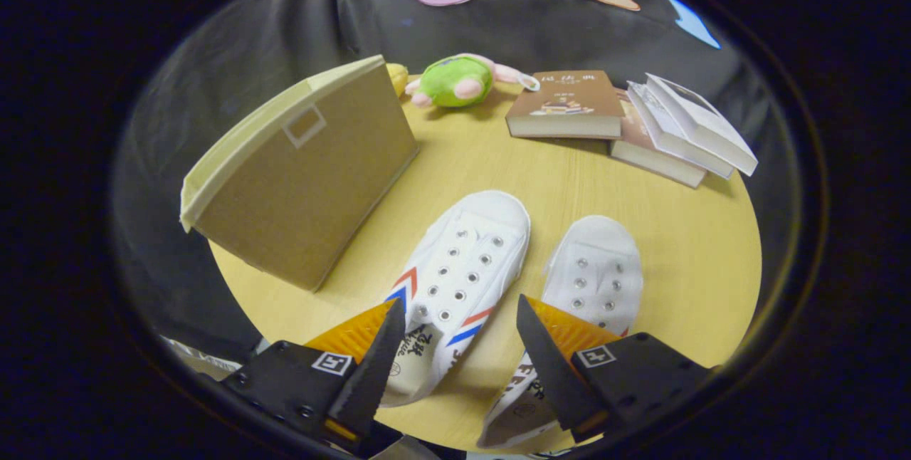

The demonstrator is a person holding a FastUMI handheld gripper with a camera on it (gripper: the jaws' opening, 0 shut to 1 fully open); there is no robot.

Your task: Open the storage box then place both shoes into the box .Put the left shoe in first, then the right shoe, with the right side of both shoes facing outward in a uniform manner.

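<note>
A tan storage box point(306, 182) with a pale lid stands closed on the round wooden table point(683, 260), ahead and to the left of the fingers. Two white lace-less shoes lie side by side with their toes pointing away. The left shoe point(462, 268), with red and blue stripes, runs from between the fingers to just beyond them. The right shoe point(594, 278) lies beside it, its heel end partly hidden behind the right finger. My gripper point(461, 328) hovers open above the heel part of the left shoe and holds nothing.
A green and pink plush toy point(455, 80) lies at the far side of the table behind the box. To its right a brown book point(566, 104) and a stack of white books point(683, 132) sit near the far right rim.
</note>
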